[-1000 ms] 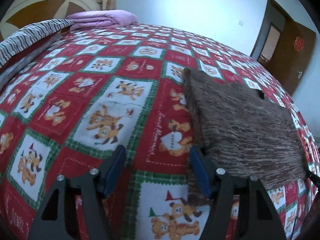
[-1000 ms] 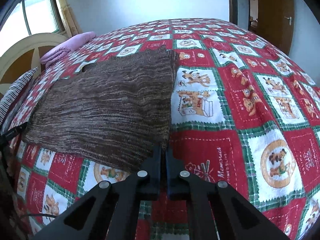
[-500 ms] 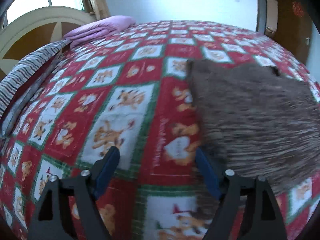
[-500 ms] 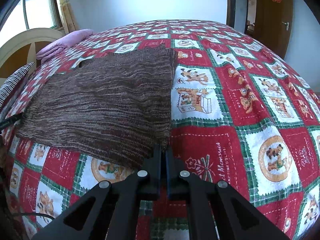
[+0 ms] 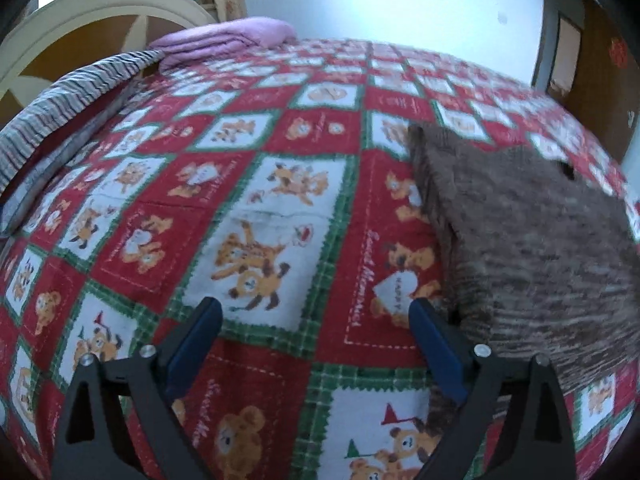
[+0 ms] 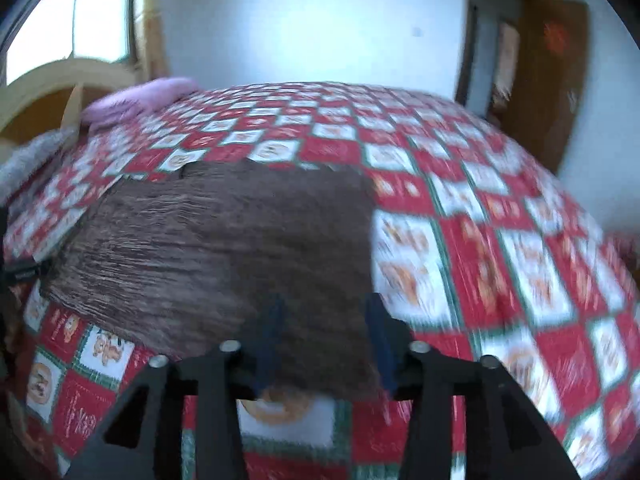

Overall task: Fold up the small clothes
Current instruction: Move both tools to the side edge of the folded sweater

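Nearest in the left wrist view: left gripper (image 5: 316,330), jaws spread wide and opening, nothing between them but bare bedspread (image 5: 256,216); right-hand blue pad just beside the near left edge of the brown knit garment (image 5: 532,248), contact not clear

Nearest in the right wrist view: right gripper (image 6: 324,338), jaws partly apart and opening, hovering over the near right corner of the brown knit garment (image 6: 224,240); fabric seen through the gap, pads not pressing on it, nothing gripped; view blurred

Garment lying flat on the bedspread (image 6: 500,264), folded into a rough rectangle, near edge close to the bed's front, right edge straight; doubled layers visible along its left edge in the left wrist view; small dark opening near its far corner

Bedspread: red, white and green checks with bear prints, covering the whole bed

Further off, left side: striped grey bedding (image 5: 76,92) along the bed's edge

Far end: folded purple blanket (image 5: 228,38) against a cream arched headboard (image 5: 100,12); window above

Background: white wall, brown door (image 6: 556,80) at right with a red ornament on it
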Available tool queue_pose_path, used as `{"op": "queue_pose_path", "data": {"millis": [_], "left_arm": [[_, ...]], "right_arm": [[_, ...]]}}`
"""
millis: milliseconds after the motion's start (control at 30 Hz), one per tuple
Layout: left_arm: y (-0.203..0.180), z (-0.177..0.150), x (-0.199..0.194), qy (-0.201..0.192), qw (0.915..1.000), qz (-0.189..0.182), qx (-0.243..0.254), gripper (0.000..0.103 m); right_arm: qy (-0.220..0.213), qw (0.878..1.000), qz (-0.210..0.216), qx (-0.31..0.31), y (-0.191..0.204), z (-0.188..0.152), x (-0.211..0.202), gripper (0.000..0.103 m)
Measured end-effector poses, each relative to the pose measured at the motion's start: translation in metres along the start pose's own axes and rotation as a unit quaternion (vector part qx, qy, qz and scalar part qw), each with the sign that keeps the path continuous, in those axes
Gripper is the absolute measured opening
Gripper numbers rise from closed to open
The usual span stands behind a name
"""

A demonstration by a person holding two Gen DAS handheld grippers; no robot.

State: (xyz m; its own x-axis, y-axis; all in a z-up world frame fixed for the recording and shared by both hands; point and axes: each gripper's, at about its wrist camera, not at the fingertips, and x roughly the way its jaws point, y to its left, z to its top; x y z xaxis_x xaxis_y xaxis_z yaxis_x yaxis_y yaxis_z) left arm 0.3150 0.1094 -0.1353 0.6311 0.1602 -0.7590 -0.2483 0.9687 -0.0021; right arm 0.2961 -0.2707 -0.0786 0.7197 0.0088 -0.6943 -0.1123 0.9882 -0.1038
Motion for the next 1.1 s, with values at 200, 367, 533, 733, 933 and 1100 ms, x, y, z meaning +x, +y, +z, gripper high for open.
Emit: {"op": "queue_pose_path", "data": {"millis": [200,367,533,733,933,1100], "left_arm": [[0.007,0.006,-0.012,-0.016,0.9992,-0.022,-0.030,0.097],[-0.022,0.007,-0.022,-0.041,0.9980,-0.035,0.032,0.103],[-0.044,0.006,0.012,0.004,0.9953,0.017,0.095,0.103],[-0.027,0.002,0.013,0.014,0.9959,-0.009,0.088,0.103],[-0.022,-0.001,0.013,0.015,0.9968,-0.020,0.076,0.103],[-0.023,-0.008,0.010,0.015,0.9959,-0.027,0.084,0.103]], "right_arm": [[0.078,0.996,0.045,0.030,-0.004,0.013,0.065,0.046],[0.089,0.995,0.045,0.027,-0.007,-0.021,0.064,0.046],[0.079,0.996,0.038,0.018,-0.003,-0.037,0.052,0.046],[0.074,0.997,0.012,0.013,0.003,-0.039,0.050,0.046],[0.069,0.997,0.002,0.026,0.004,-0.044,0.044,0.046],[0.067,0.998,-0.012,0.005,0.015,-0.052,0.032,0.046]]}}
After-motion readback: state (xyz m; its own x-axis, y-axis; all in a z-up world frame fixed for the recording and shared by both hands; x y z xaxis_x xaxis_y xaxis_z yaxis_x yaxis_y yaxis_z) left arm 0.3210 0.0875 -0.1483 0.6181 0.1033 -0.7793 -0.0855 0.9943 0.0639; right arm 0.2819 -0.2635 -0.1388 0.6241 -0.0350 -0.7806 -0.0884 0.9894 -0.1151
